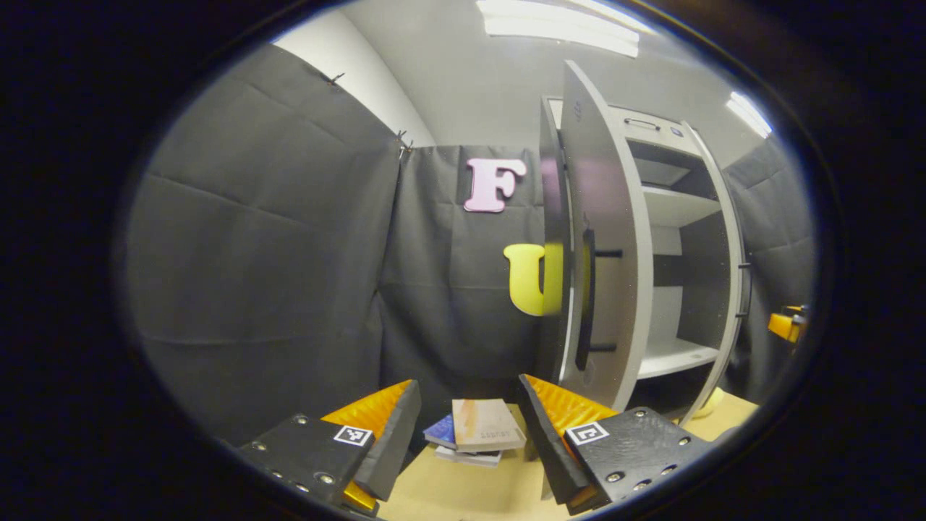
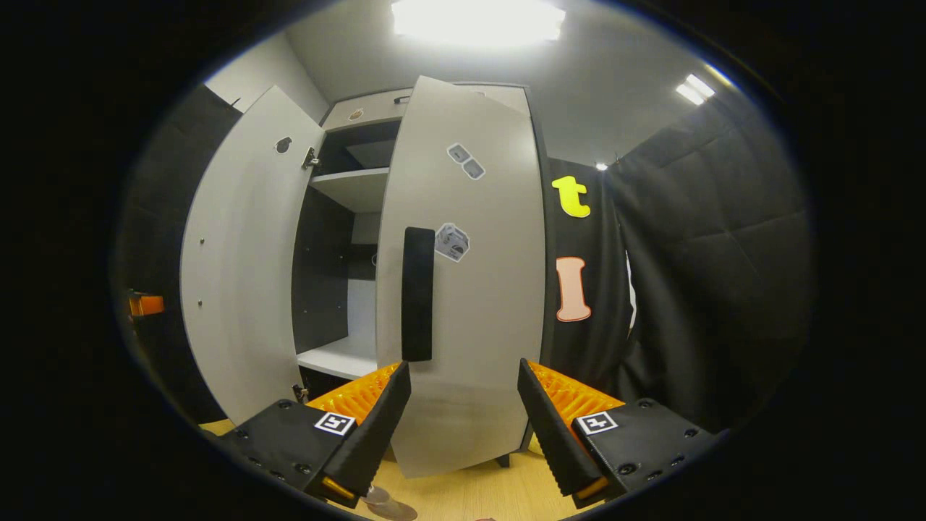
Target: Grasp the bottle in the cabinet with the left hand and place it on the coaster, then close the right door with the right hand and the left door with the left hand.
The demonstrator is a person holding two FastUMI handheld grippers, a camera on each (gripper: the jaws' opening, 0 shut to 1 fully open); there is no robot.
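The right door (image 2: 463, 289) stands part-open just ahead of the released, empty right hand-held gripper (image 2: 463, 412), a stiff, light panel that should swing with a push near its black handle (image 2: 417, 293), bottle unseen.

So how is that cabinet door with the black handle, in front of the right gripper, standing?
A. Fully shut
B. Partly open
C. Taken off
B: the right door stands ajar, and past its edge the cabinet's white shelves are visible; the right gripper is open in front of it.
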